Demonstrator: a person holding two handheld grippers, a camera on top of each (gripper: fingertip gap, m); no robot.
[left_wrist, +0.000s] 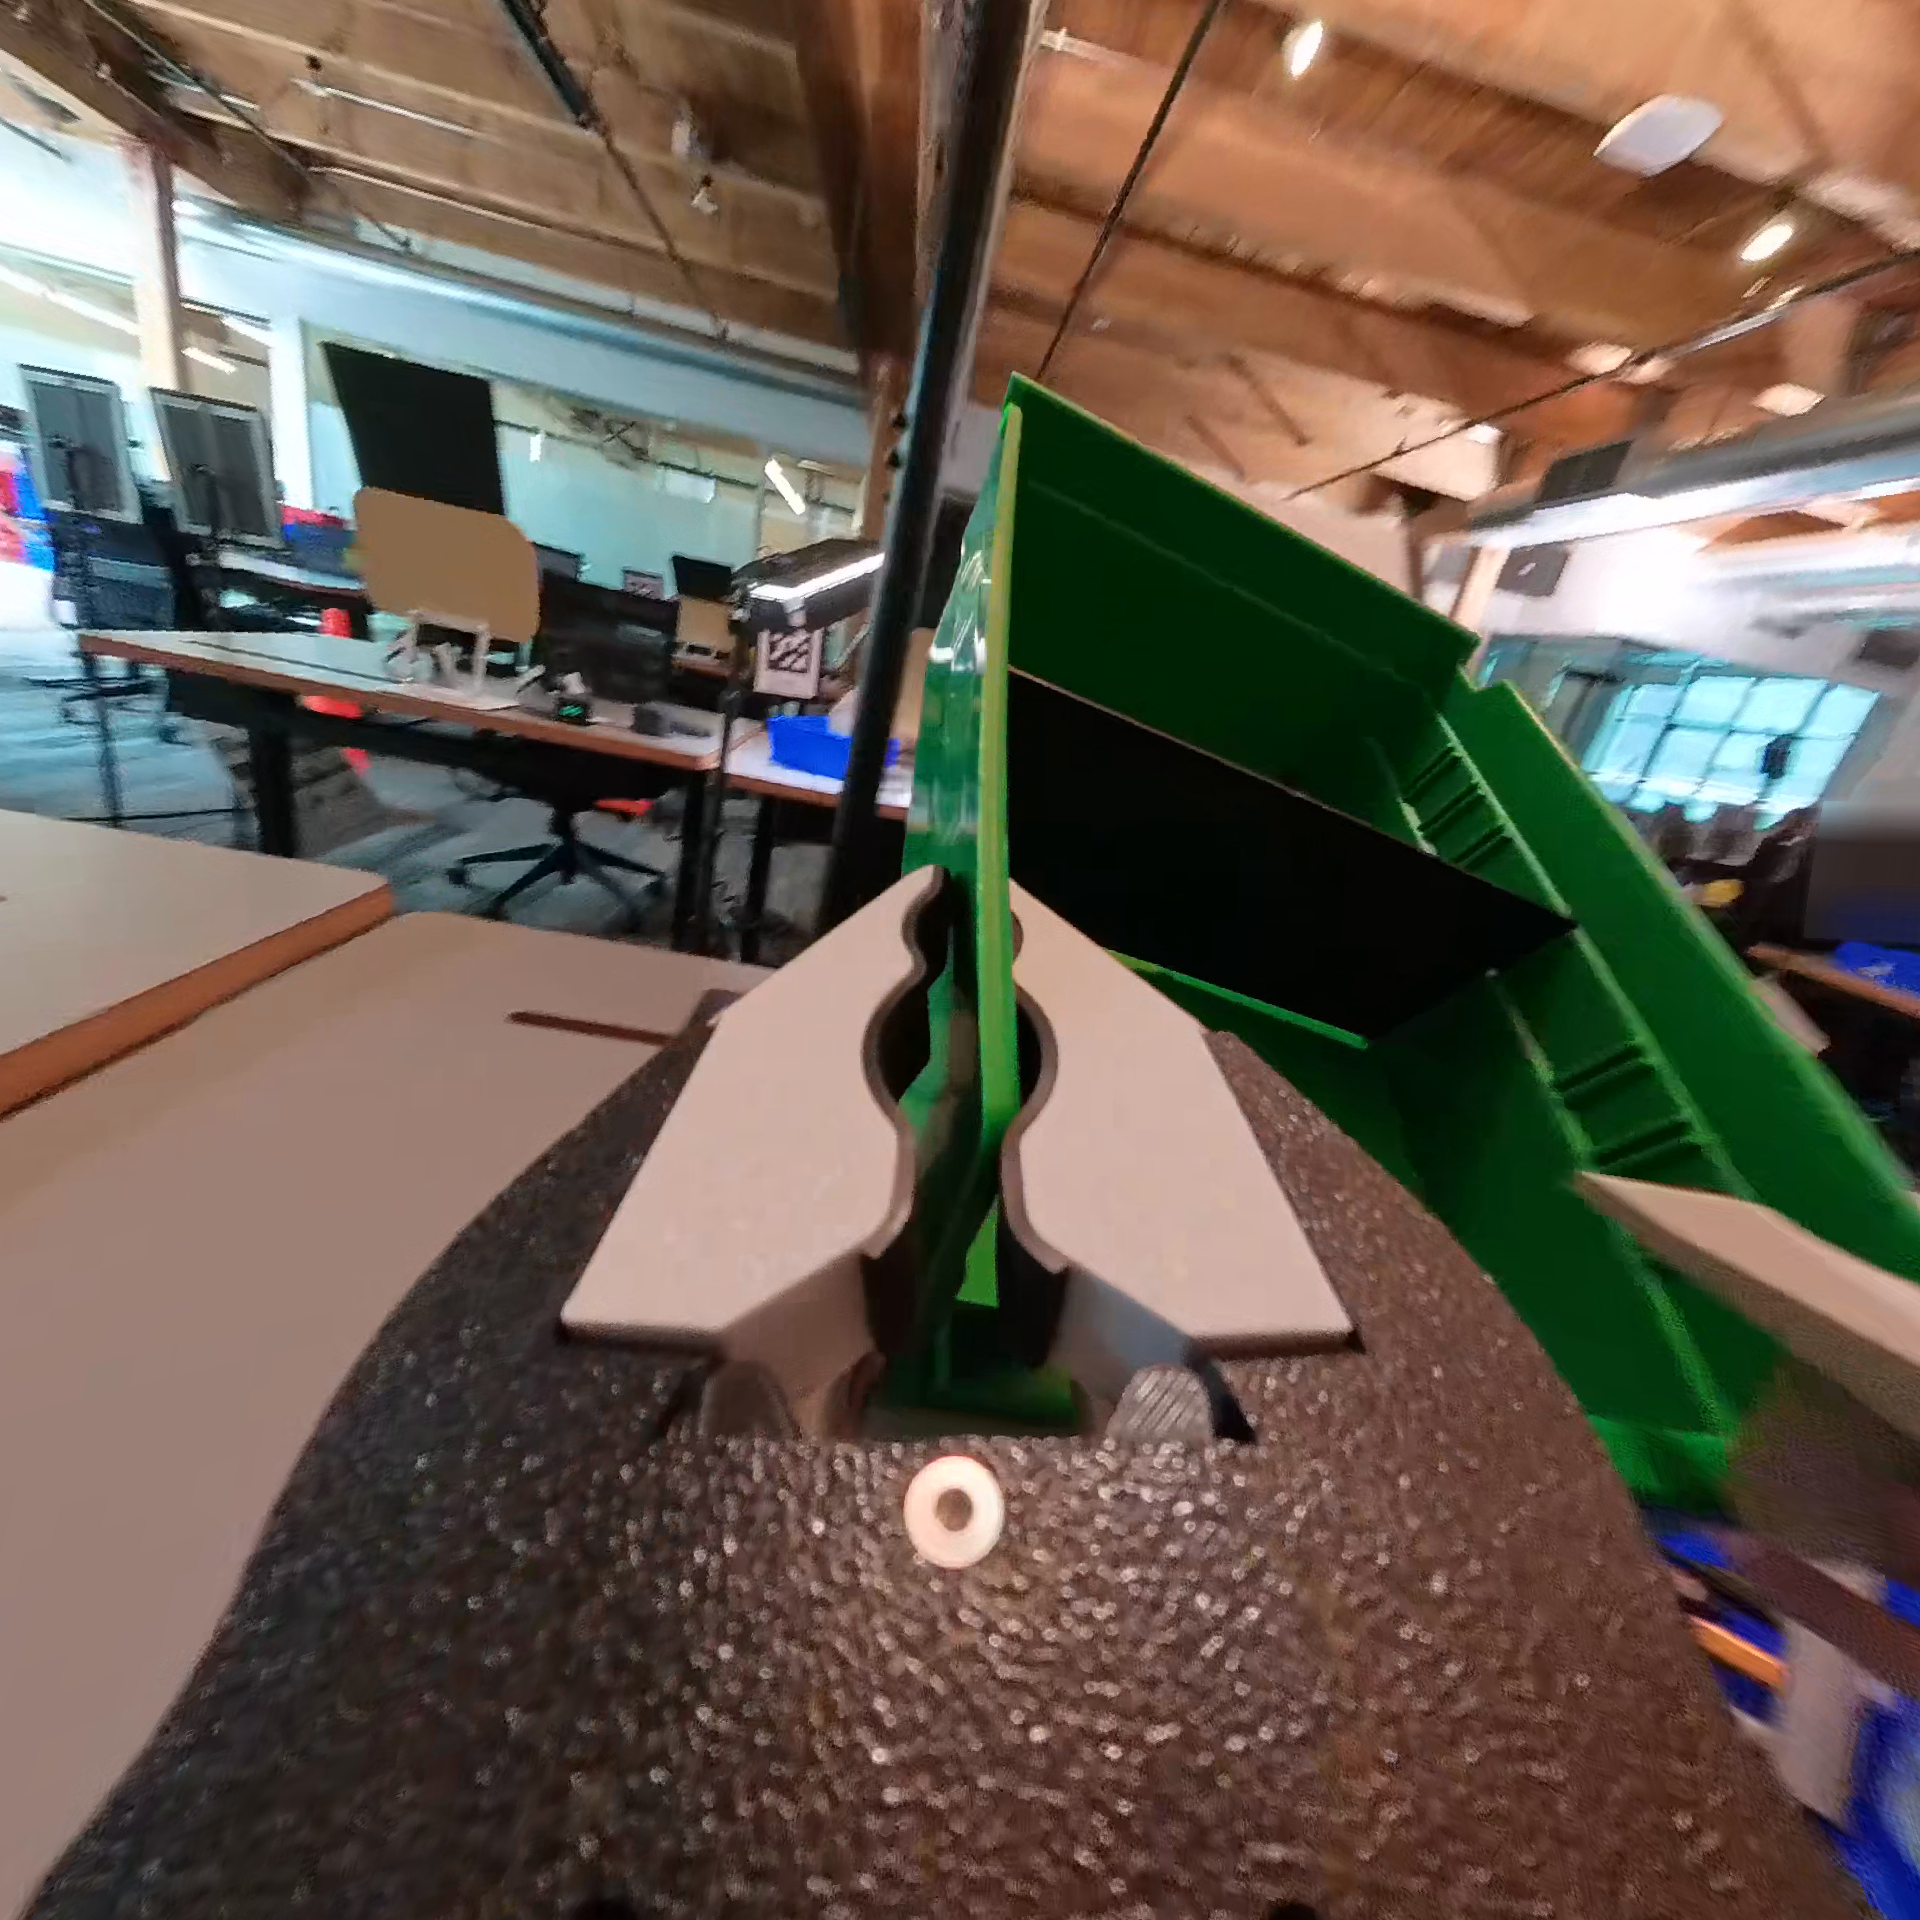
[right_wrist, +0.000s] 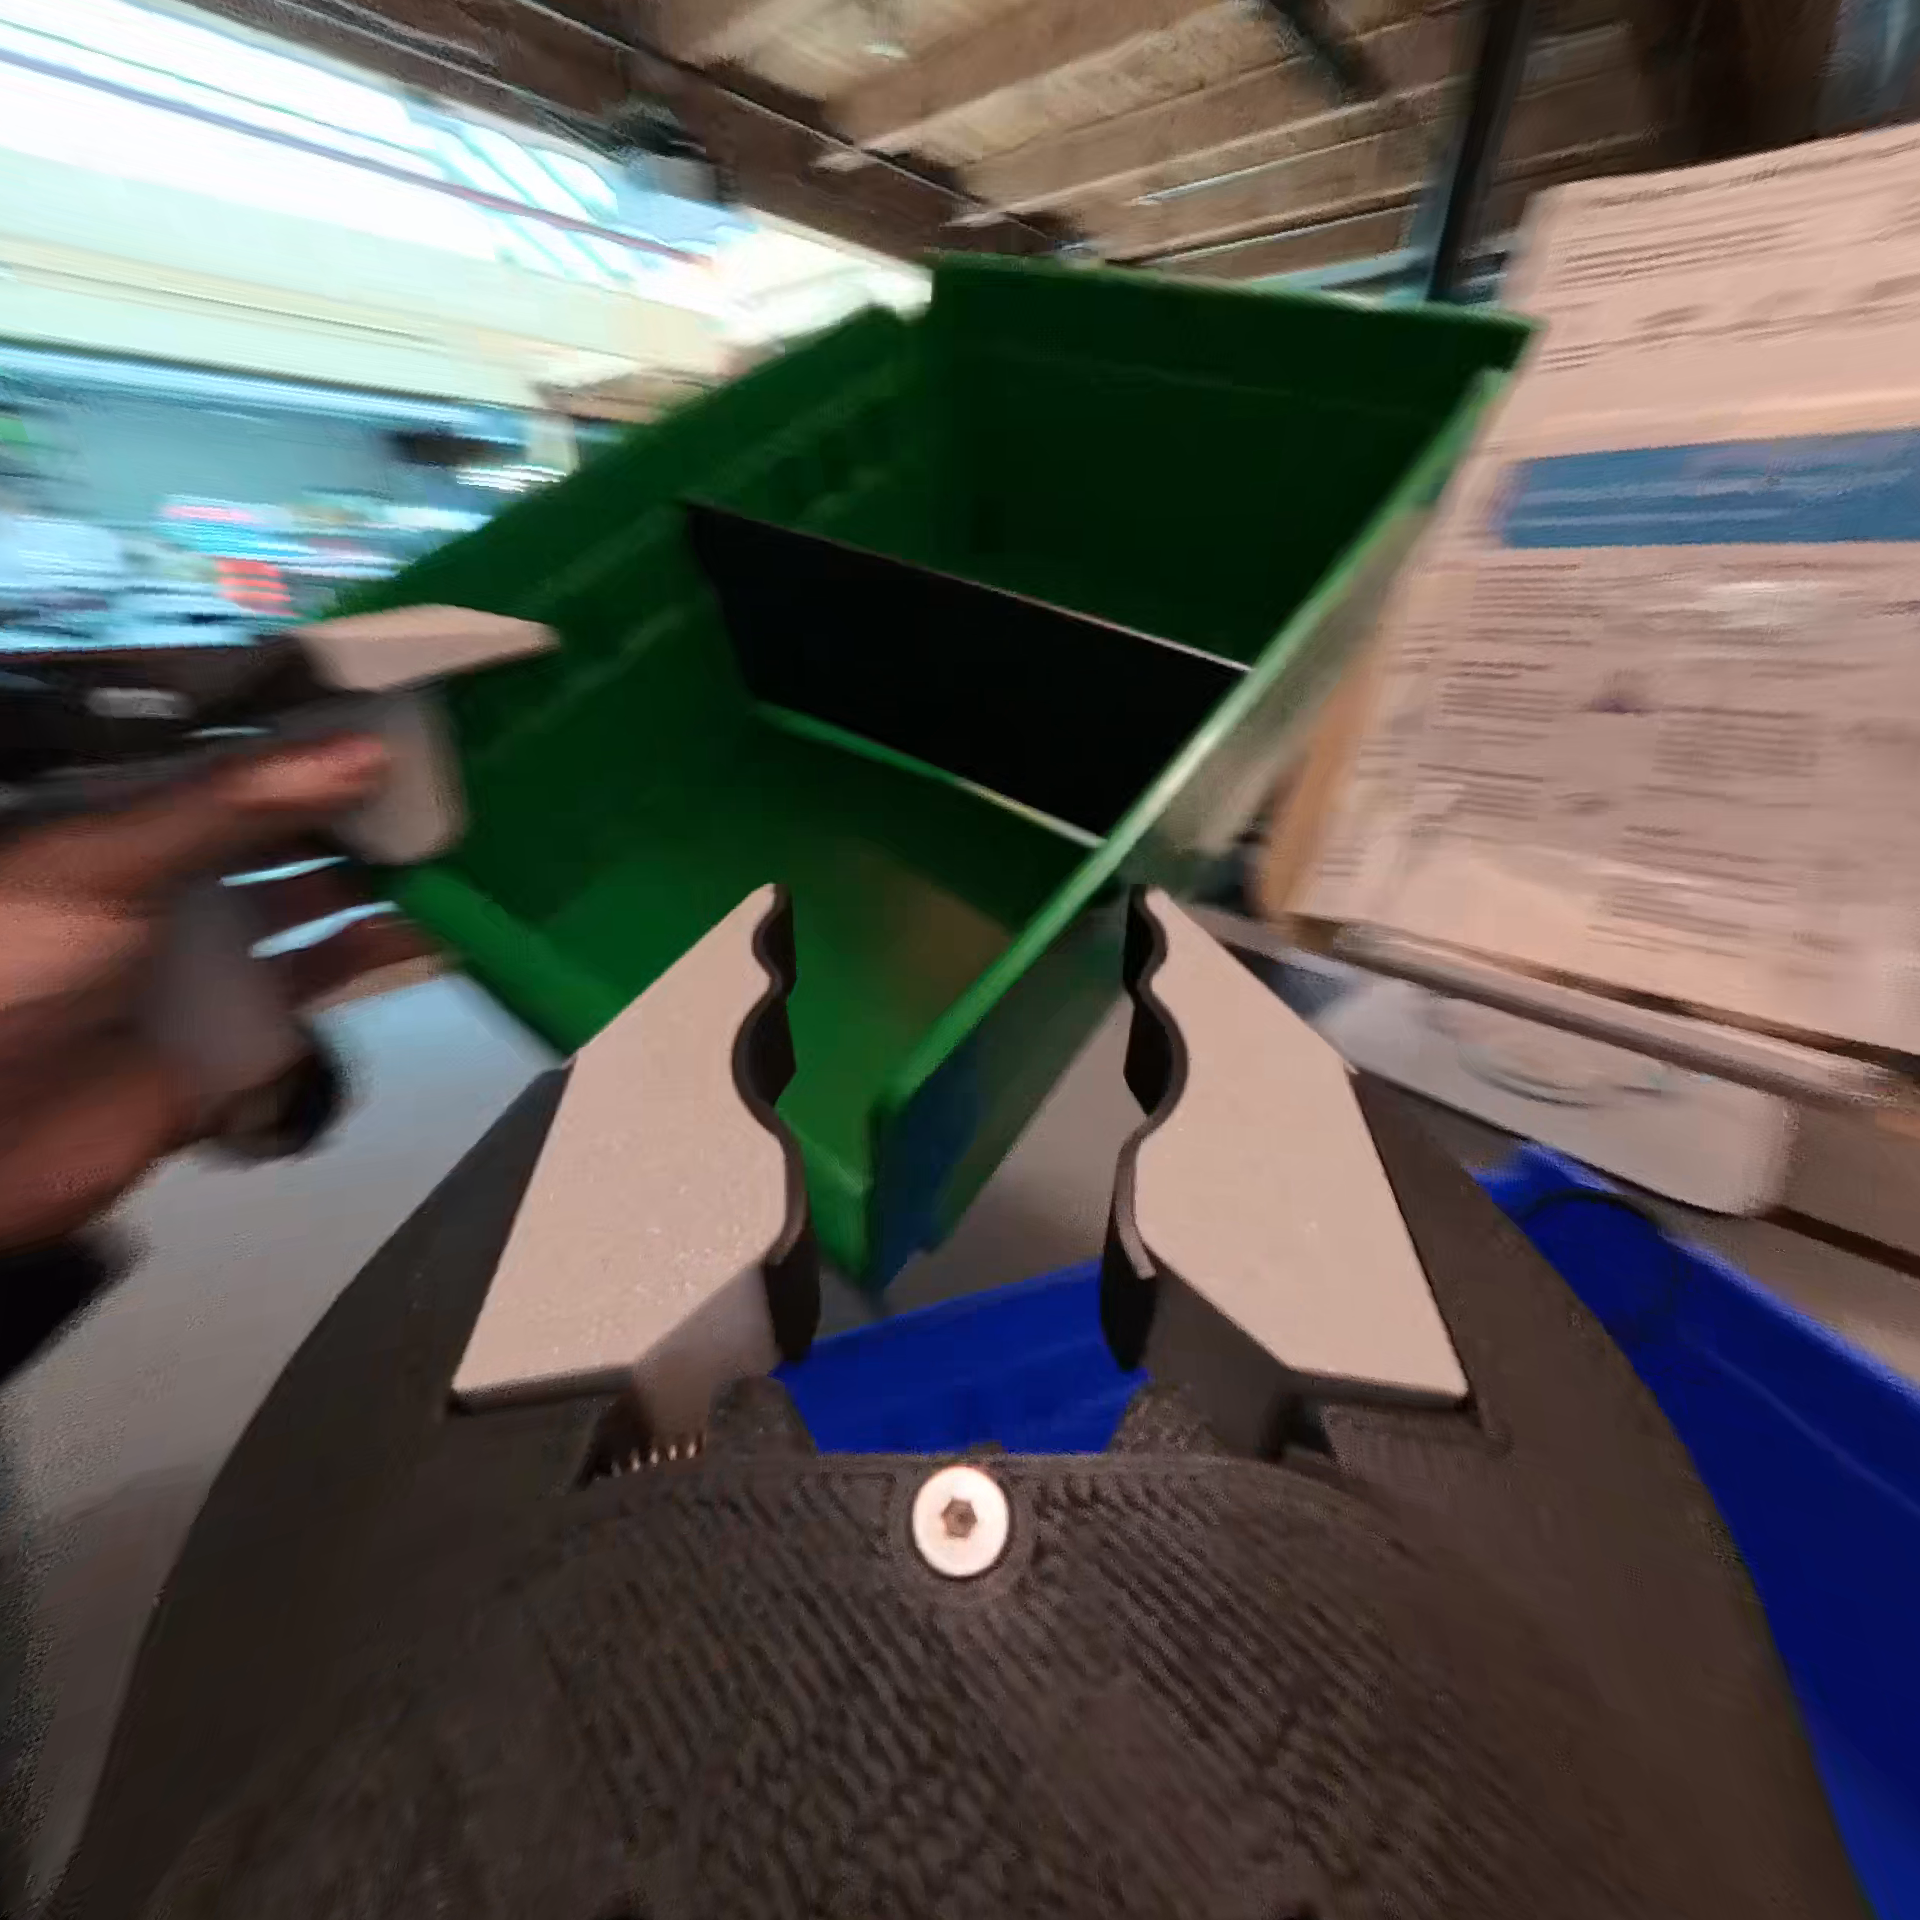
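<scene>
A green plastic bin (left_wrist: 1299, 727) is being held aloft and tilted steeply, one side wall being pinched between the narrowed jaws of the left gripper (left_wrist: 961, 1039). The right gripper (right_wrist: 961, 1091) is being kept wide apart, gripping nothing, just beside the bin's corner, above a blue bin (right_wrist: 1662, 1351). A black divider (left_wrist: 1226, 883) is being carried across the bin's bare interior.

Grey worktop (left_wrist: 260, 1143) under me, a second table (left_wrist: 156, 935) just beside its far left edge. Further back there's a long desk (left_wrist: 416, 696), an office chair (left_wrist: 561, 842) at its near edge and a small blue bin (left_wrist: 805, 743) towards its right end. Black pole (left_wrist: 914, 520) ahead. On my right, a big blue tub (right_wrist: 1714, 1403) with a blurred white poster board (right_wrist: 1662, 623) behind it.
</scene>
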